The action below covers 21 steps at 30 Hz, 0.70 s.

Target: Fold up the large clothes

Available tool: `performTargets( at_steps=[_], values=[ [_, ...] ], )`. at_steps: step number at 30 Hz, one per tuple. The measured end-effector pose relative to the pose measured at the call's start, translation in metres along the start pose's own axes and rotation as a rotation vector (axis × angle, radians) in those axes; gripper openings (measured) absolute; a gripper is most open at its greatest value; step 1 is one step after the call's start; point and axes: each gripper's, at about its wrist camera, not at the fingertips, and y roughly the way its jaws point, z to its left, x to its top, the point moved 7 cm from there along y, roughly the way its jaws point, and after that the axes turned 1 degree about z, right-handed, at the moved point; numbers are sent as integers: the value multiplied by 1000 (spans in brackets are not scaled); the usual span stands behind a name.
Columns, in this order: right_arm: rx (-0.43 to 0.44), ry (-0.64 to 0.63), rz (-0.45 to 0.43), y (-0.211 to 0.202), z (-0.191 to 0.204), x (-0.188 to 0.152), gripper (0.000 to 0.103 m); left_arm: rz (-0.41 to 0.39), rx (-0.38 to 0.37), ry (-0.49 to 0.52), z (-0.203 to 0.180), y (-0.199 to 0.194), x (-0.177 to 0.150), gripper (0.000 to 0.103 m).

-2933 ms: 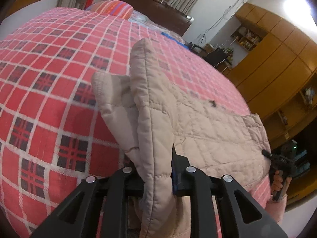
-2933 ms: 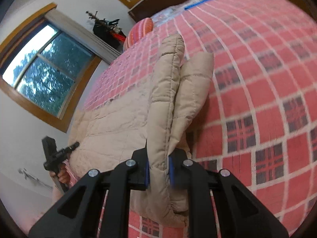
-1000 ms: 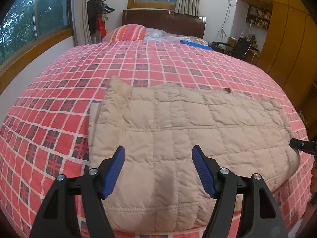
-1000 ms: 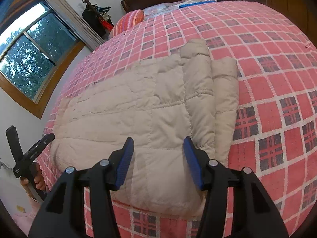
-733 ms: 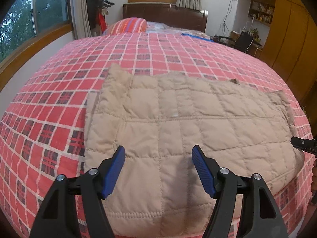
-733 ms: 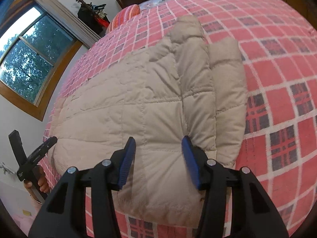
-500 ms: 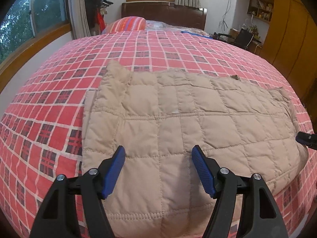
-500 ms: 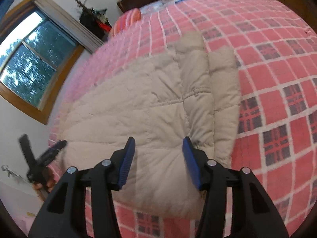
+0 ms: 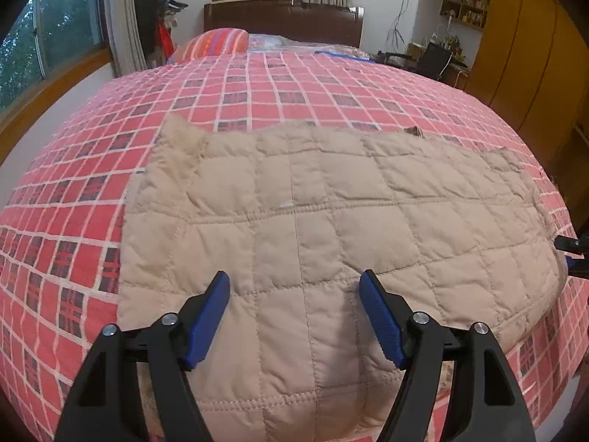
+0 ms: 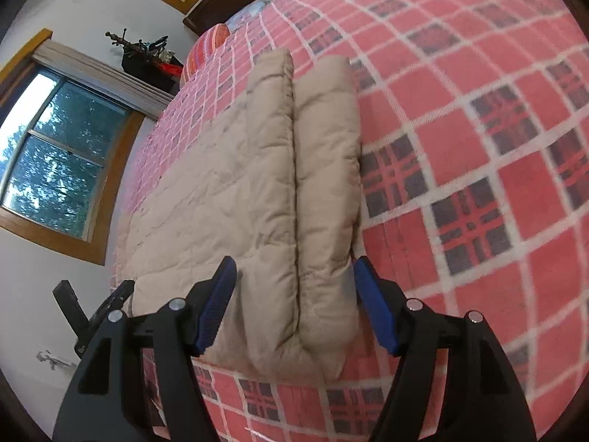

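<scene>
A beige quilted coat (image 9: 331, 221) lies folded flat on the red plaid bed cover (image 9: 73, 191), near the bed's front edge. My left gripper (image 9: 294, 287) hovers open just above the coat's near part, holding nothing. In the right wrist view the same coat (image 10: 235, 184) shows its right end, with a folded strip (image 10: 327, 184) lying alongside the main panel. My right gripper (image 10: 294, 272) is open, its blue pads straddling that end low over the fabric. The right gripper's tip (image 9: 568, 245) shows at the left wrist view's right edge.
A striped pillow (image 9: 217, 42) and dark headboard (image 9: 283, 18) are at the far end of the bed. Wooden wardrobes (image 9: 526, 55) line the right side, windows (image 10: 55, 162) the left wall. The left gripper (image 10: 95, 313) appears beyond the bed's left edge in the right wrist view.
Both grippers let go of the coat, which dropped flat on the bed. Since half a second ago the right gripper has dropped low over the coat's right end; the left barely moved.
</scene>
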Motion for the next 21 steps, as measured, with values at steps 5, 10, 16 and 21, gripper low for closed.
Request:
performTargets(
  at_steps=[5, 10, 16, 21],
  values=[
    [64, 21, 19, 19, -6, -1, 54, 12, -18, -11, 3, 5, -3, 76],
    [88, -38, -14, -1, 15, -2, 29, 23, -27, -10, 3, 8, -4, 77],
    [38, -185, -84, -37, 70, 4, 26, 30, -38, -18, 4, 8, -4, 78],
    [9, -310, -104, -48, 133, 2, 26, 34, -54, -20, 5, 9, -4, 78]
  ],
)
